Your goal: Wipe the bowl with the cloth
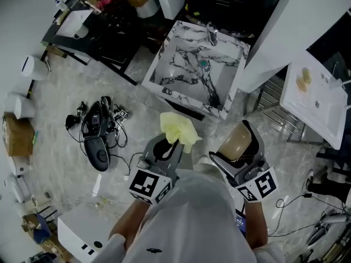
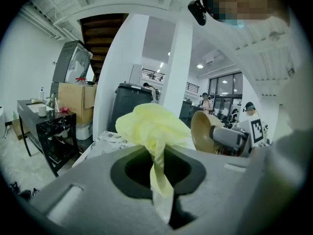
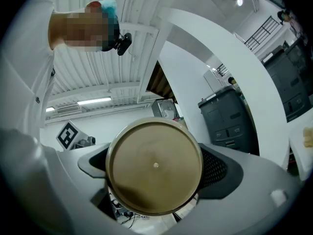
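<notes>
Marble floor lies below; over it the bowl point(image 3: 154, 166) sits clamped in the right gripper's point(image 1: 240, 148) jaws, near the yellow cloth point(image 2: 154, 126) pinched tight in the left gripper's point(image 1: 169, 144) jaws. Wiping hard could twist the bowl loose and drop it.

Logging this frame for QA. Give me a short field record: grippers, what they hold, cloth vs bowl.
left gripper: shut on yellow cloth, bunched above the jaws
right gripper: shut on tan bowl
cloth vs bowl: side by side, apart, not touching
wiping: not yet begun
ahead of grippers: marbled sink
</notes>
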Tool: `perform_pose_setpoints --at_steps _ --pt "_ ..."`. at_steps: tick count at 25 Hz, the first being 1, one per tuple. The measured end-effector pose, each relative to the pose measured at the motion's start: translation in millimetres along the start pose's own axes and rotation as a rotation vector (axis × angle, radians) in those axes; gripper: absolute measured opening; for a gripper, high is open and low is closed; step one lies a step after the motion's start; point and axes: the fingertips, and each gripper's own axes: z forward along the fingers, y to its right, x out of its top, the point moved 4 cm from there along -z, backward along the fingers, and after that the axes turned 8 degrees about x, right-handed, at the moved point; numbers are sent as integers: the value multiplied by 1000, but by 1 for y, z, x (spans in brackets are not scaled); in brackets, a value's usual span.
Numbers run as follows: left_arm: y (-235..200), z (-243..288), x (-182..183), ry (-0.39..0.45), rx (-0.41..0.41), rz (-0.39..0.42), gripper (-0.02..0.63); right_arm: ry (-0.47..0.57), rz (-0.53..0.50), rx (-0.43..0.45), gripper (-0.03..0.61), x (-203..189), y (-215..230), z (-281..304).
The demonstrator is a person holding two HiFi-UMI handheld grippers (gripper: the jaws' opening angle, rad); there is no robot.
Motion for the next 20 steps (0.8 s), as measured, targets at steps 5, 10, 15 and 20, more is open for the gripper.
perform_pose_setpoints --at_steps 5,10,15,20 --pt "-44 55 22 -9 -33 -1 40 -16 37 10 537 5 46 48" --pt "-91 110 57 -24 -93 -1 40 -35 47 6 537 19 86 110" --pt "-127 152 80 -51 -210 48 40 15 98 -12 537 21 116 162" --pt "-140 181 95 -71 -370 135 38 75 188 92 537 18 135 197"
